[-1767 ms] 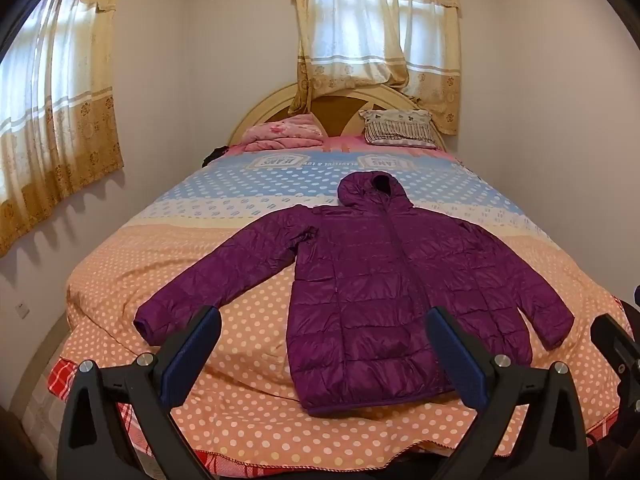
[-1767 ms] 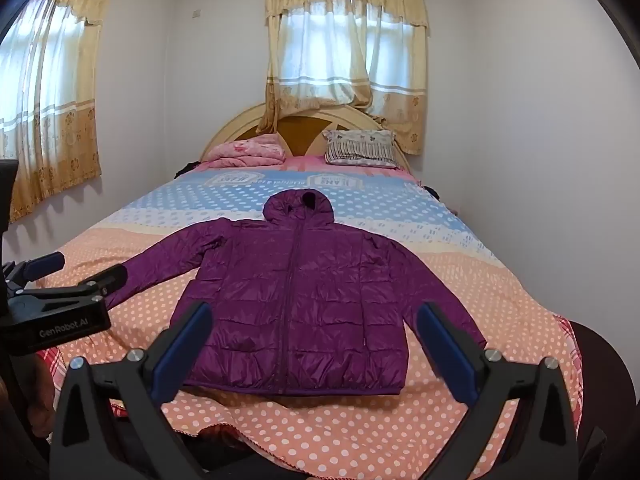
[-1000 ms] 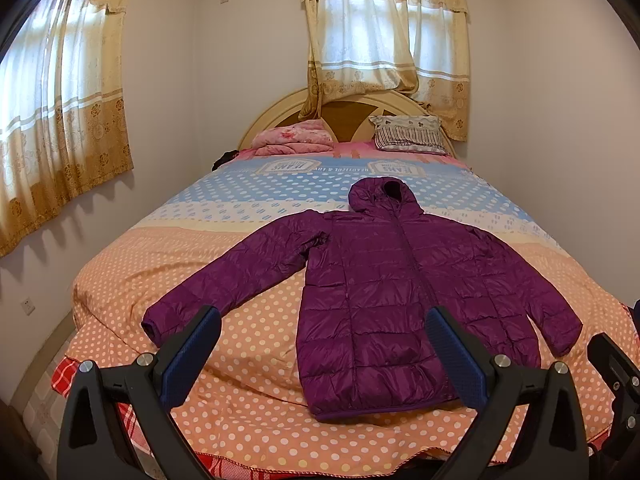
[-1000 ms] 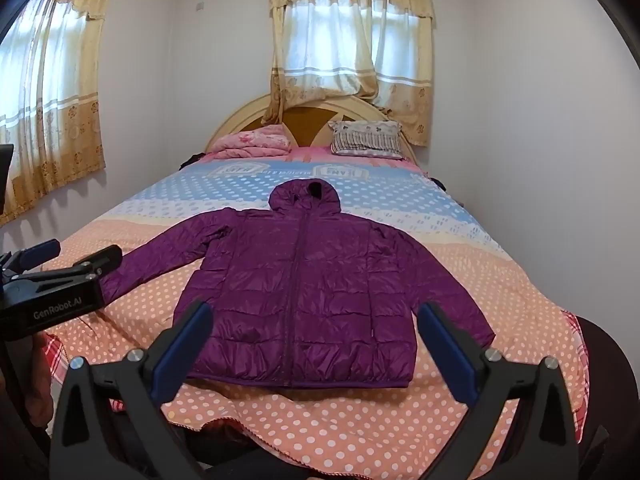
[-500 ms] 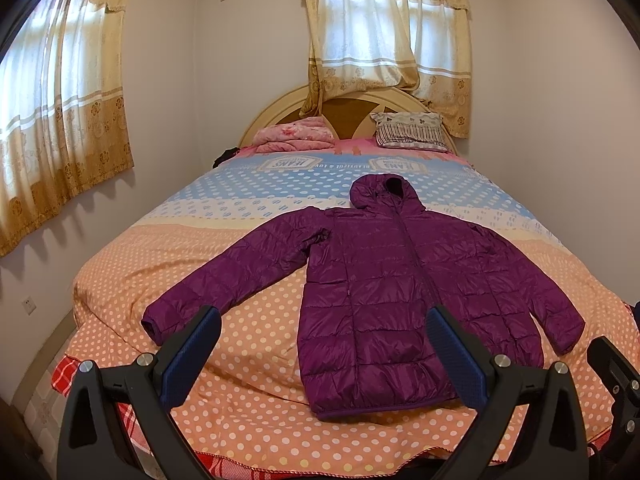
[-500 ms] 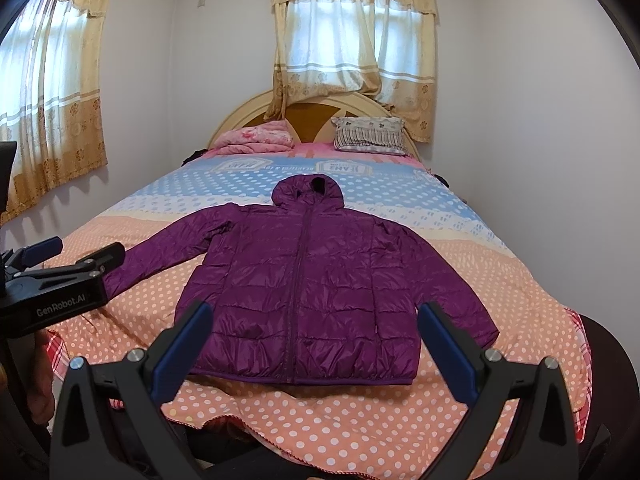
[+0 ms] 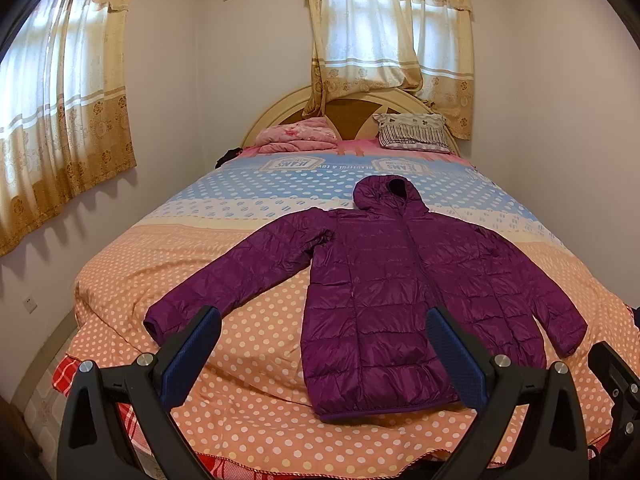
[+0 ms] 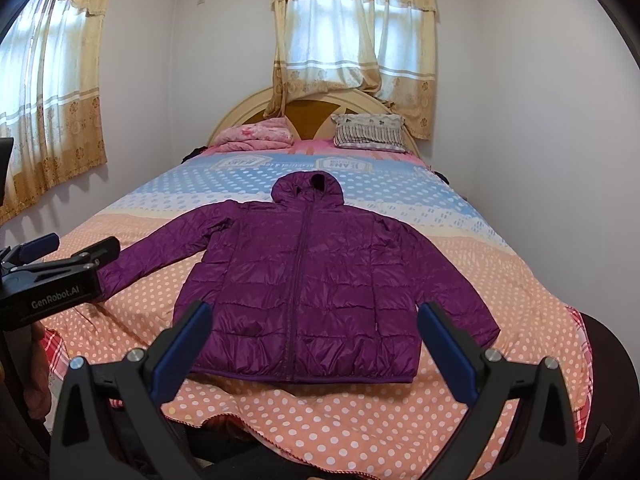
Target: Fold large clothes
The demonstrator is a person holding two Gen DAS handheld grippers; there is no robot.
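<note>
A purple hooded puffer jacket (image 7: pixel 392 280) lies flat on the bed, front up, zipped, hood toward the headboard, both sleeves spread out. It also shows in the right wrist view (image 8: pixel 316 280). My left gripper (image 7: pixel 324 344) is open and empty, held off the foot of the bed, short of the jacket's hem and left cuff. My right gripper (image 8: pixel 314 340) is open and empty, short of the hem. The left gripper also shows at the left edge of the right wrist view (image 8: pixel 60 268).
The bed (image 7: pixel 256 344) has an orange polka-dot cover, blue toward the headboard (image 7: pixel 280 112). A folded pink blanket (image 7: pixel 296 138) and a striped pillow (image 7: pixel 412 132) lie at its head. Walls stand close on both sides, with curtained windows (image 7: pixel 384 32).
Both grippers have shifted slightly, so the jacket sits a little lower and nearer in both views. The jacket itself has not moved. Both grippers stay open.
</note>
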